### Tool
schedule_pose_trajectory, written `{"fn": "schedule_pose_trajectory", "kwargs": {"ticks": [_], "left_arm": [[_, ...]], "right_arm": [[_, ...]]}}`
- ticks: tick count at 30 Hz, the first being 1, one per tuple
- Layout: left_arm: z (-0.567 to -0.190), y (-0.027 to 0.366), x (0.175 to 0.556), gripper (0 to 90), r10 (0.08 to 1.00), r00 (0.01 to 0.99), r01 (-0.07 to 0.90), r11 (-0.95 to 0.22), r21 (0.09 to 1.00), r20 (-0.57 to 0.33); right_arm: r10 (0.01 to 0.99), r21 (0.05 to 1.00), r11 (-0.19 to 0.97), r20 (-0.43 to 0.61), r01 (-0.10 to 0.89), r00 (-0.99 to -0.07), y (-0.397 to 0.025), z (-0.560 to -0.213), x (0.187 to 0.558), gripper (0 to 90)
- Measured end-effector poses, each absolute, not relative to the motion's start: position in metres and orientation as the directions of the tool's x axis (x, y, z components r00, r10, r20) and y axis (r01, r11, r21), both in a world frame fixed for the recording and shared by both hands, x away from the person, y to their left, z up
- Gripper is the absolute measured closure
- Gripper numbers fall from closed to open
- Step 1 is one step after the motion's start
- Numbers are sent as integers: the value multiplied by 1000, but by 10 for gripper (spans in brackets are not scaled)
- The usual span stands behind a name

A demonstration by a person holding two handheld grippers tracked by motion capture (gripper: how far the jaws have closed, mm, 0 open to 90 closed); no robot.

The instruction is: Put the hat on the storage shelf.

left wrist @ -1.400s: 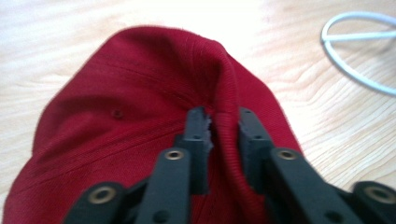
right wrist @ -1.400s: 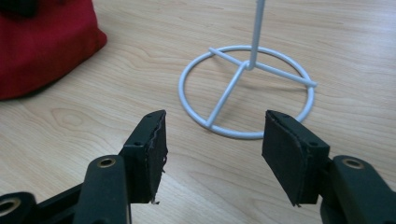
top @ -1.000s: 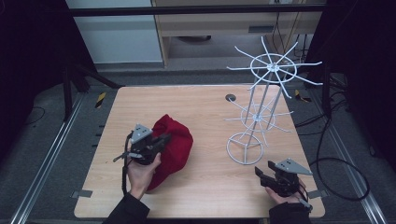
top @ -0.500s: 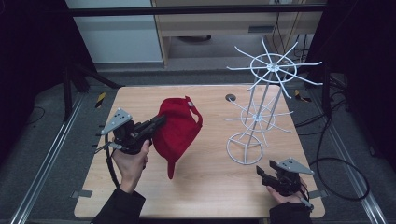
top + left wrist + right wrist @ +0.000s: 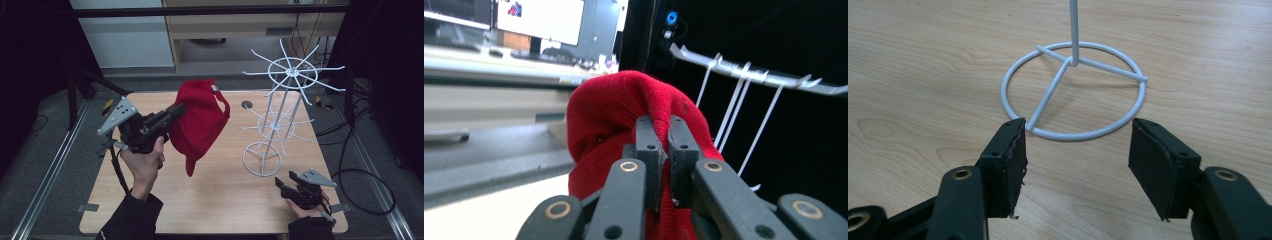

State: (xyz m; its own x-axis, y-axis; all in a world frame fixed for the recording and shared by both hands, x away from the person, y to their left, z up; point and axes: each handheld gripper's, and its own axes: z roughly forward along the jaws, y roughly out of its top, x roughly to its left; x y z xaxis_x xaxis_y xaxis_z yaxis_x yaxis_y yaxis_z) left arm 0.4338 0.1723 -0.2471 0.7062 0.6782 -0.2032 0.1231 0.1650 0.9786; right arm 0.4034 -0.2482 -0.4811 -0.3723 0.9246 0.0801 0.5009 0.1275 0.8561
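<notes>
Above the bench, a red cap is pinched in the left tool and held up beside the white wire rack. The right tool is spread wide near the rack's base. Next, the cap probably must be hung on a prong.

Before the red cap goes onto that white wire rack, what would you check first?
1. Grip on the red cap: left gripper pinches a fold of cloth, ok.
2. Cap off the table: hangs in the air, ok.
3. Wire rack upright: ok.
4. Rack's arms free: nothing hangs on them, ok.
5. Rack held steady: right gripper is open beside the base ring, not gripping it, not ok.
6. Which part of the cap is pinched: cannot tell.
</notes>
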Motion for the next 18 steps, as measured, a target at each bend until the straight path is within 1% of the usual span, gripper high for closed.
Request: {"fn": "schedule_pose_trajectory", "kwargs": {"ticks": [6, 18], "left_arm": [[-220, 174, 431, 861, 672, 716, 66, 208, 976, -191], [-183, 169, 436, 861, 663, 723, 20, 260, 965, -194]], "right_arm": [[924, 857, 127, 81, 500, -373, -249, -481, 404, 405], [924, 857, 128, 80, 500, -374, -248, -482, 404, 404]]}}
